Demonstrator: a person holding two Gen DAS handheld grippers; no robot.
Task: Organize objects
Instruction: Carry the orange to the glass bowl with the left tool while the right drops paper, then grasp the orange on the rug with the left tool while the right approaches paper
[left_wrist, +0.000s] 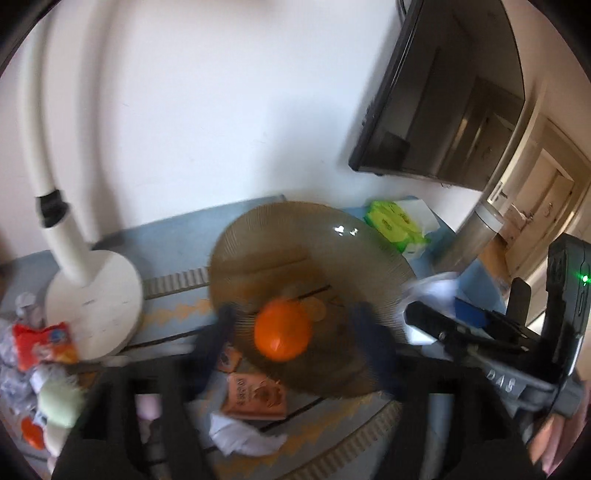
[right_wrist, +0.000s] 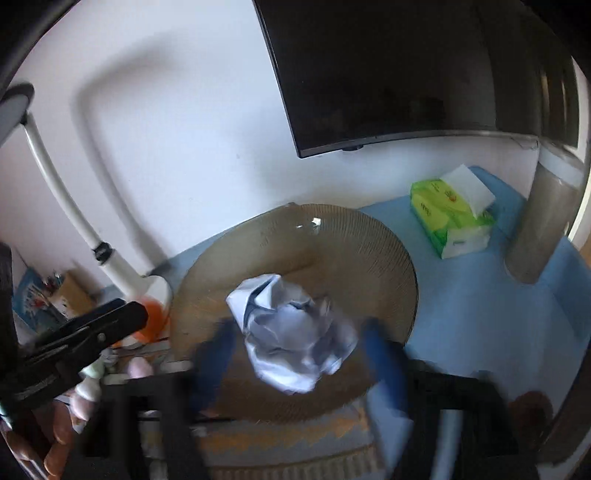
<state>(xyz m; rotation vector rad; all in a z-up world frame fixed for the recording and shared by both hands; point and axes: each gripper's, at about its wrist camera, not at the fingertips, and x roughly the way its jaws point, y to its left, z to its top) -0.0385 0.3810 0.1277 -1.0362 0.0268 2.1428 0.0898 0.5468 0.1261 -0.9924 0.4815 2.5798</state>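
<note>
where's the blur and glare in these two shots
Left wrist view: the claw fingers and orange ball are motion-smeared, with a glare spot on the ribbed glass plate. Right wrist view: blue claw fingers are smeared, the crumpled paper soft, the lamp's shadow on the wall.

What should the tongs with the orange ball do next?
Probably lift away. The orange ball already seems to sit on the brown plate, and the left tongs look open around it, though blur hides whether they touch.
</note>
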